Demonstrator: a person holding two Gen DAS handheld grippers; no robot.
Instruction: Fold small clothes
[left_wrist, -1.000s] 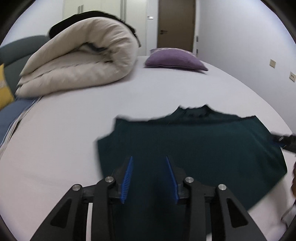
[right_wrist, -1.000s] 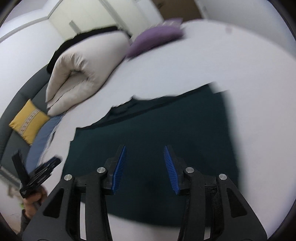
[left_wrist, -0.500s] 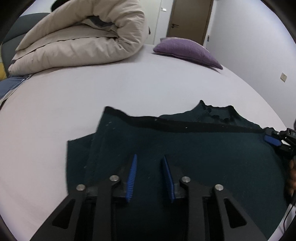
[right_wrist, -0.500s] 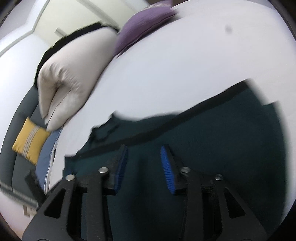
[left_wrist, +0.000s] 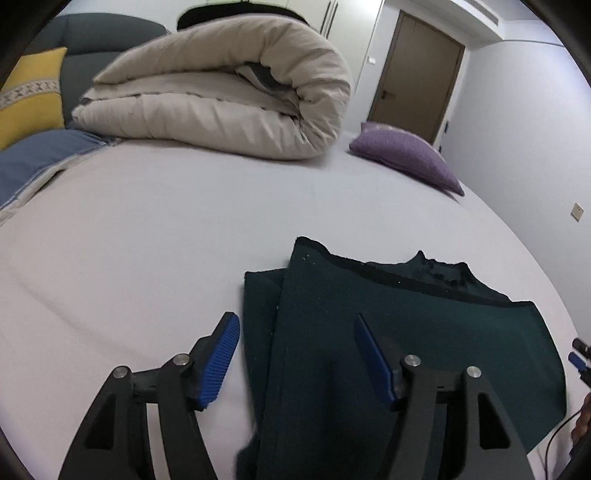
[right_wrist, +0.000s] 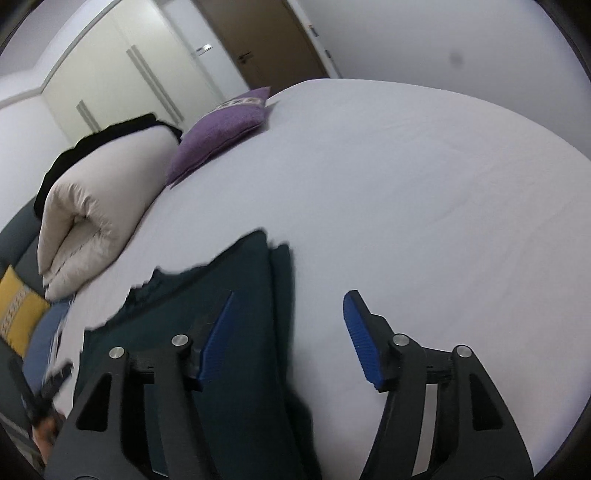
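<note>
A dark green top (left_wrist: 406, 332) lies flat on the white bed (left_wrist: 166, 236), its neckline facing away and its left edge folded into a narrow strip. My left gripper (left_wrist: 297, 341) hovers over that left edge with its jaws opening; cloth lies below the gap, and the pads do not press it. In the right wrist view the same top (right_wrist: 221, 295) fills the lower left. My right gripper (right_wrist: 288, 328) straddles its right edge, jaws also opening, the left pad over cloth and the right pad over bare sheet.
A rolled beige duvet (left_wrist: 229, 96) and a purple pillow (left_wrist: 406, 158) sit at the far side of the bed. A yellow cushion (left_wrist: 29, 96) and blue cloth (left_wrist: 33, 158) lie far left. A brown door (left_wrist: 417, 74) stands behind.
Both grippers have slid outward from the middle of the top to its side edges, and their jaws have spread wider. The top now lies folded along its left edge.
</note>
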